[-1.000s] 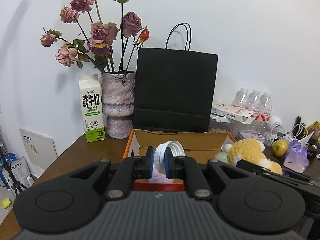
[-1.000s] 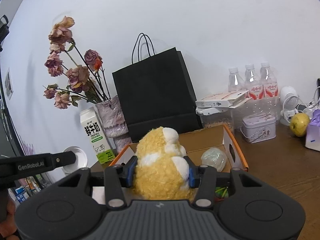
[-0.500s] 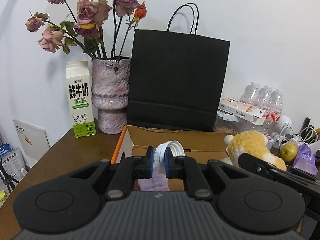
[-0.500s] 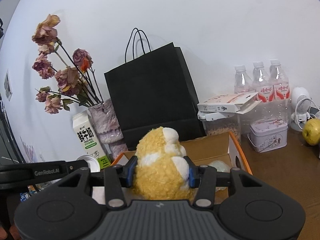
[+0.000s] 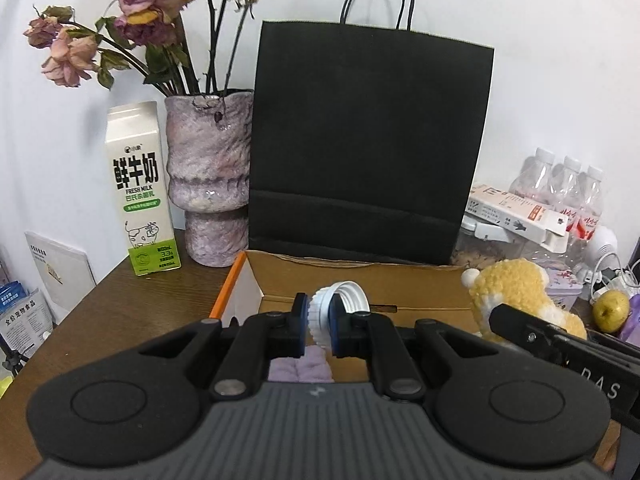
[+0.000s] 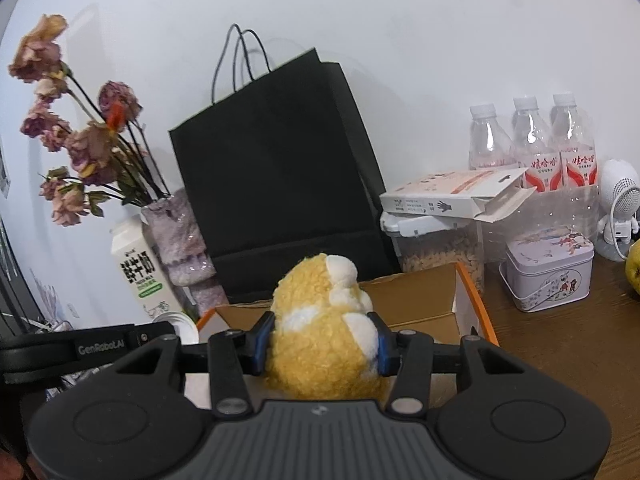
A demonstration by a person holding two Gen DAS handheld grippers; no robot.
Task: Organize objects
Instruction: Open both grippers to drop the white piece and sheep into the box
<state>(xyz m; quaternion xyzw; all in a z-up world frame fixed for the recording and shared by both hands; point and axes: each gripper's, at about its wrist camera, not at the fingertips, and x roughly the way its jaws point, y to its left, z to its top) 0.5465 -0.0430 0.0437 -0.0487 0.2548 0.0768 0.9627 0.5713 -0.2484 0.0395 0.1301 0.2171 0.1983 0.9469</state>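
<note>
bag (image 5: 368,140) behind box (image 5: 360,280) | vase (image 5: 208,176) left of bag — carton (image 5: 138,188) left of vase

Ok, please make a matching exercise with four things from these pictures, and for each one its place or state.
Things:
1. white cap
2. yellow plush toy
3. milk carton
4. black paper bag

Places or states:
A. upright behind the cardboard box
B. clamped in the right tool
C. left of the vase
D. pinched in the left tool

Pairs: 1-D, 2-B, 3-C, 4-A
</note>
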